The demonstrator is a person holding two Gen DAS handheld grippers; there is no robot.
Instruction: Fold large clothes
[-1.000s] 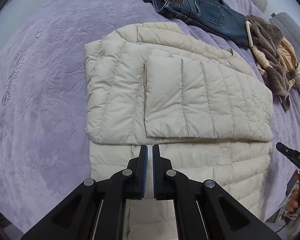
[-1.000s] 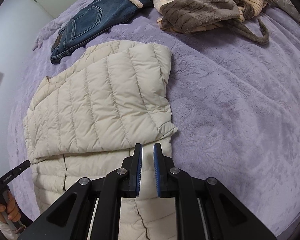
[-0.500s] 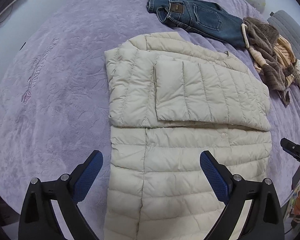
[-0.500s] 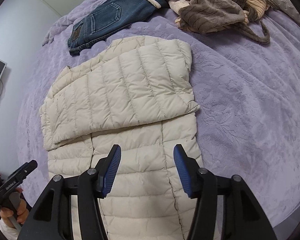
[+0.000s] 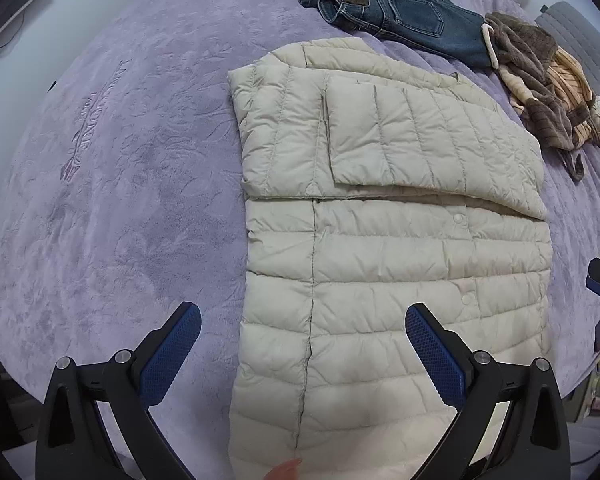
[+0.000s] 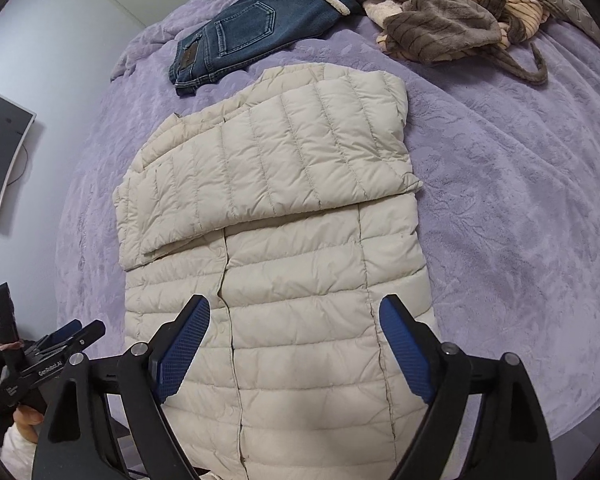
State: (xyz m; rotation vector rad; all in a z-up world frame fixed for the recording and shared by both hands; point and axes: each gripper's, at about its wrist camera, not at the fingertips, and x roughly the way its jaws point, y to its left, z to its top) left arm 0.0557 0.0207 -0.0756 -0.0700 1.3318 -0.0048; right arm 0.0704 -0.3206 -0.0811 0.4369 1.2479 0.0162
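Observation:
A cream quilted puffer jacket [image 5: 380, 248] lies flat on the purple bedspread [image 5: 120, 180], hem toward me. Its sleeves [image 5: 420, 140] are folded across the chest. My left gripper [image 5: 303, 312] hovers over the jacket's lower left part, jaws opening wide, nothing between the pads. In the right wrist view the same jacket [image 6: 300, 248] fills the middle, with the folded sleeves [image 6: 280, 160] on top. My right gripper [image 6: 296, 304] hangs above the jacket's lower part, jaws opening and nothing gripped. The left gripper's fingers [image 6: 72, 330] show at the left edge, held by a hand.
Blue jeans [image 5: 400, 16] lie beyond the jacket's collar. A heap of brown and striped fleece clothes [image 5: 540, 80] sits at the far right, by a grey cushion. A dark monitor [image 6: 0, 160] hangs on the left wall. The bed's near edge runs just below the hem.
Both grippers went from shut to wide open and drew back and up from the jacket. More of the jacket's lower half now shows; the sleeves stay folded flat.

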